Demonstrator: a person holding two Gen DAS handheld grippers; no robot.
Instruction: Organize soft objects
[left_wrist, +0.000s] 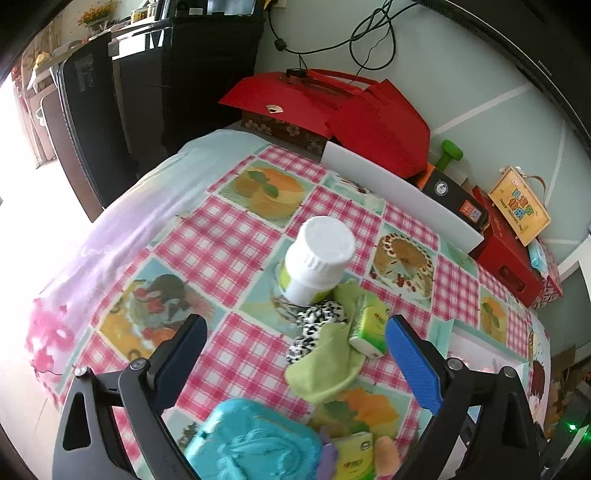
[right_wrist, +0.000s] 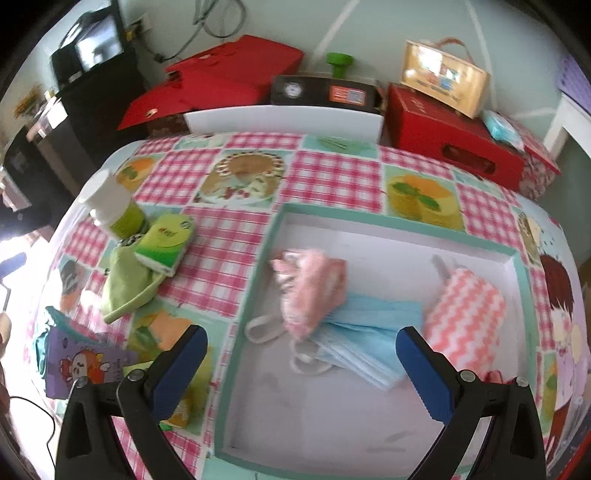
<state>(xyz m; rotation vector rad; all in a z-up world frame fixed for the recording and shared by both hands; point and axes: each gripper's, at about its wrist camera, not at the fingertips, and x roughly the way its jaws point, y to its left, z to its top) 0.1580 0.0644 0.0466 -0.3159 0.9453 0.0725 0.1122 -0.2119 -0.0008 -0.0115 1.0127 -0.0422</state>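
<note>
place: looks like someone's home
counter: cake-print checked tablecloth (right_wrist: 332, 173)
back wall: red gift boxes (left_wrist: 295, 96), green dumbbell (left_wrist: 451, 151), loose cables (left_wrist: 369, 40)

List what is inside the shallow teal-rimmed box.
The shallow box holds a pink fuzzy cloth, blue face masks and a pink zigzag cloth. The pink fuzzy cloth overlaps the masks, hiding part of them; anything beneath cannot be seen.
</note>
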